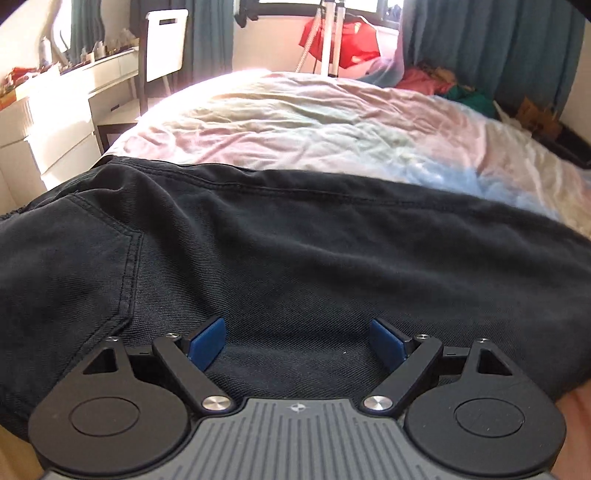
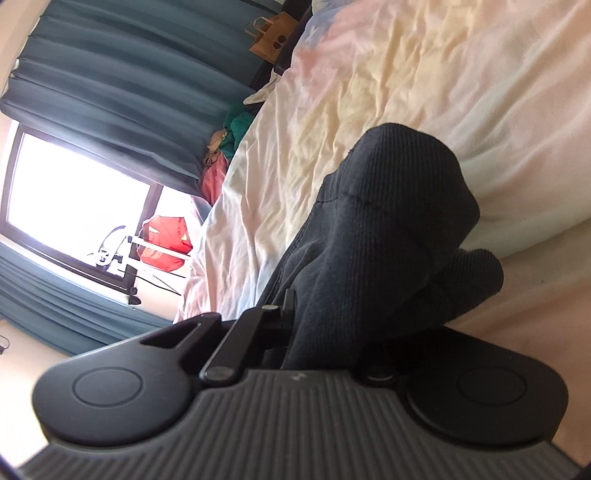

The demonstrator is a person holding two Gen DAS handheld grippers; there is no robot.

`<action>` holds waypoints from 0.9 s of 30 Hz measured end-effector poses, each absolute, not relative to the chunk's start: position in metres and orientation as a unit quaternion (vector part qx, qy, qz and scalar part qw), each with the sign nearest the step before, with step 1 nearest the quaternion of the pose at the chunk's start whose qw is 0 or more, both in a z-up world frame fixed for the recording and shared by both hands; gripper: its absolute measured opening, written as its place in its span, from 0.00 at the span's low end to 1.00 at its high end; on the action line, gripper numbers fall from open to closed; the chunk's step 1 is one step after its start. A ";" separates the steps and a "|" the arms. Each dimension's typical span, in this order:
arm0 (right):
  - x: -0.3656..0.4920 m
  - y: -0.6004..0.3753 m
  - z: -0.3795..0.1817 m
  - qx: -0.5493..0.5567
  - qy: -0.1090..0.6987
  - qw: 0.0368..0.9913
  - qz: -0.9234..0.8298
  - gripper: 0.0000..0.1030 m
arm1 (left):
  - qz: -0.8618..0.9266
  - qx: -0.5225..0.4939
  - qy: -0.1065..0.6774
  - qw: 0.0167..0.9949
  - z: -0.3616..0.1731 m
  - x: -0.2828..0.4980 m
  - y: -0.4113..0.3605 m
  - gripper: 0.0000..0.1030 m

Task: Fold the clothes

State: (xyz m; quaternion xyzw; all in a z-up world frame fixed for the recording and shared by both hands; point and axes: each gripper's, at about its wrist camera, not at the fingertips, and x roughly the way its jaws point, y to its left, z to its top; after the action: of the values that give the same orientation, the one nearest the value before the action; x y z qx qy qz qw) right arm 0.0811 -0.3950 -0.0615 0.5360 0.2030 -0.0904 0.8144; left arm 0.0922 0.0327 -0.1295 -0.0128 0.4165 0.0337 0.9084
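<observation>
A pair of black trousers [image 1: 280,236] lies spread across the near side of the bed [image 1: 303,122], with a stitched pocket at the left. My left gripper [image 1: 297,341] hovers low over the cloth, its blue pads [image 1: 207,341] wide apart and nothing pinched between them. In the right wrist view my right gripper [image 2: 317,321] is shut on the ribbed black cuff [image 2: 399,221] of the trousers, which bunches up and hides its fingertips. The cuff is lifted off the pastel sheet [image 2: 406,81].
A white desk [image 1: 74,96] and a chair [image 1: 162,48] stand left of the bed. Teal curtains [image 1: 491,48], a tripod [image 1: 330,40], a red bag [image 1: 351,40] and a heap of clothes [image 1: 443,85] lie beyond it. A paper bag [image 2: 273,35] sits beside the bed.
</observation>
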 end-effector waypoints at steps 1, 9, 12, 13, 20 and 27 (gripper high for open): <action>0.082 -0.394 -0.059 0.530 0.203 0.818 -0.091 0.09 | 0.035 -0.006 0.417 0.908 -0.131 0.092 0.031 0.88; 0.082 -0.360 -0.007 0.397 0.187 0.894 -0.090 0.09 | 0.025 -0.004 0.424 0.905 -0.128 0.091 0.034 0.88; 0.082 -0.336 0.026 0.328 0.178 0.924 -0.085 0.09 | 0.013 -0.007 0.420 0.907 -0.119 0.088 0.038 0.88; 0.084 -0.326 0.039 0.302 0.176 0.933 -0.082 0.09 | 0.010 -0.008 0.416 0.909 -0.116 0.086 0.039 0.88; 0.083 -0.198 0.130 0.074 0.127 0.988 -0.038 0.10 | 0.004 -0.034 0.366 0.930 -0.079 0.074 0.064 0.89; 0.053 -0.011 0.120 -0.145 0.087 0.984 0.053 0.09 | 0.078 -0.057 0.319 0.943 -0.047 0.060 0.127 0.92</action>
State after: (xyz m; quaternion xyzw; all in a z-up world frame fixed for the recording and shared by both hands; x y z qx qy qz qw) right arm 0.0529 -0.0110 0.1203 -0.1446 0.0865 0.0525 0.9843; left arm 0.0597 0.1269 -0.0470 -0.0568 0.3185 0.0775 0.9430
